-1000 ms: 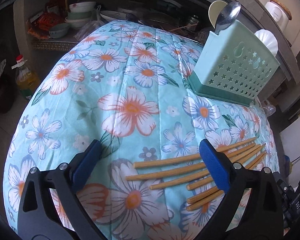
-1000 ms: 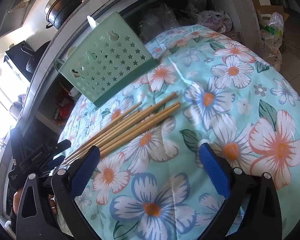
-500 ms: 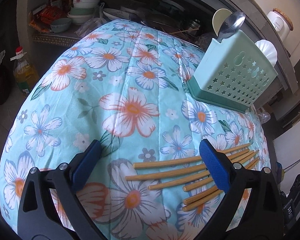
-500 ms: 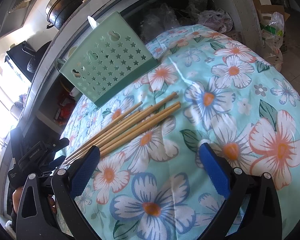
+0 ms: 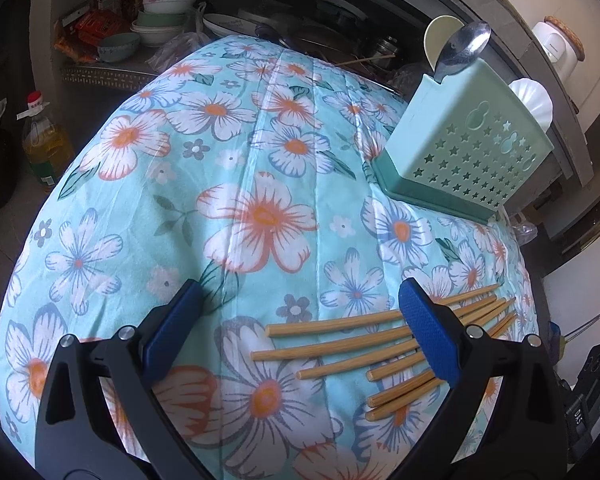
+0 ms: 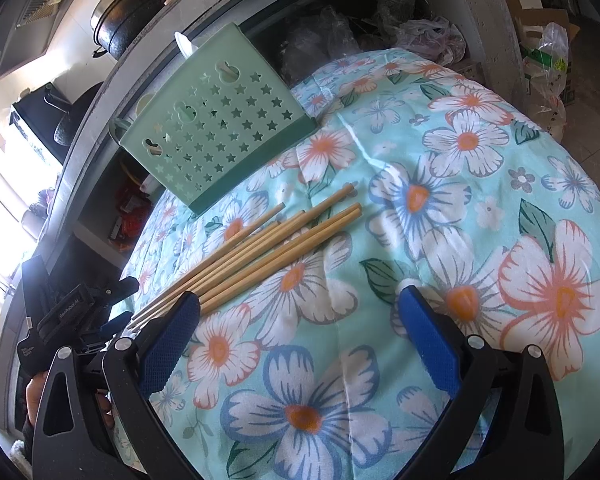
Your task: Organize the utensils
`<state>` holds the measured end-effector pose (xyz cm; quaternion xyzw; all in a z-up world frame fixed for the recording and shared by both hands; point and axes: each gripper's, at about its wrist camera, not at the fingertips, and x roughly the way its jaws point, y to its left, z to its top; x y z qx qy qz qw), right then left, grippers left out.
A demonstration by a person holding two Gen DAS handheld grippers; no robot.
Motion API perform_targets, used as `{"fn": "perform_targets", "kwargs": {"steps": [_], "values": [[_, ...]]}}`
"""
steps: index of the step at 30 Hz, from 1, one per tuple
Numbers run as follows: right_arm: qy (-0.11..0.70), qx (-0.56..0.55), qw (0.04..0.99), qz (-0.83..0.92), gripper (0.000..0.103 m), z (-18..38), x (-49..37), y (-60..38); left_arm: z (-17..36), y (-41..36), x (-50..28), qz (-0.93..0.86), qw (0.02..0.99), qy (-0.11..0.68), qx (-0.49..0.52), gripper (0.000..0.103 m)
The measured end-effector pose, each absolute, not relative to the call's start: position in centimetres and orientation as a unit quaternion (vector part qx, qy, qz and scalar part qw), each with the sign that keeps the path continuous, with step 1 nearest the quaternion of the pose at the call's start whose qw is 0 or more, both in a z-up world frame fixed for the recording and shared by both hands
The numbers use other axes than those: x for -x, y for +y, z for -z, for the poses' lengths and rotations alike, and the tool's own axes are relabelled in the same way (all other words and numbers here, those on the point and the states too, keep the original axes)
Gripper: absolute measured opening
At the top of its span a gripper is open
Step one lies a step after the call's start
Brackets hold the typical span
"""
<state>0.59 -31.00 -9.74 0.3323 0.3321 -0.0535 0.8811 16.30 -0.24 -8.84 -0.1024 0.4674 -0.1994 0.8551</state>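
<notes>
Since a second ago the left wrist view has drawn back a little and swung, so the utensil holder point(image 5: 466, 148) sits smaller and farther right and more of the shelf at the far left shows; the right wrist view is almost unchanged. The chopsticks point(image 5: 342, 344) lie where they lay.

The left gripper point(image 5: 300, 328) hangs over the tablecloth point(image 5: 228, 152) with its jaws spread wide and nothing between them; its right finger covers part of the chopsticks. These wooden sticks lie loosely side by side on the cloth, well apart from the holder. The mint-green holder, pierced with stars, stands upright at the far edge, with a metal spoon point(image 5: 462, 50) and two pale utensils poking out of its top.

The right gripper point(image 6: 300, 332) is likewise wide open and empty, its left finger just beside the sticks' narrow ends.

The surface is a turquoise cloth with large white and orange flowers. At left an oil bottle point(image 5: 44, 140) stands on the floor, stacked bowls point(image 5: 160, 24) fill a shelf behind, and a dark pot point(image 6: 134, 10) rests on the counter.
</notes>
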Motion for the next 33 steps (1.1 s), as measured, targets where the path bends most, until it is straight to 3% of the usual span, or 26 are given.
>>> {"fn": "perform_targets", "kwargs": {"steps": [33], "values": [[0.338,-0.331,0.88,0.051,0.097,9.82,-0.82,-30.85,8.79,0.64,-16.8,0.218,0.841,0.478,0.131,0.094]]}}
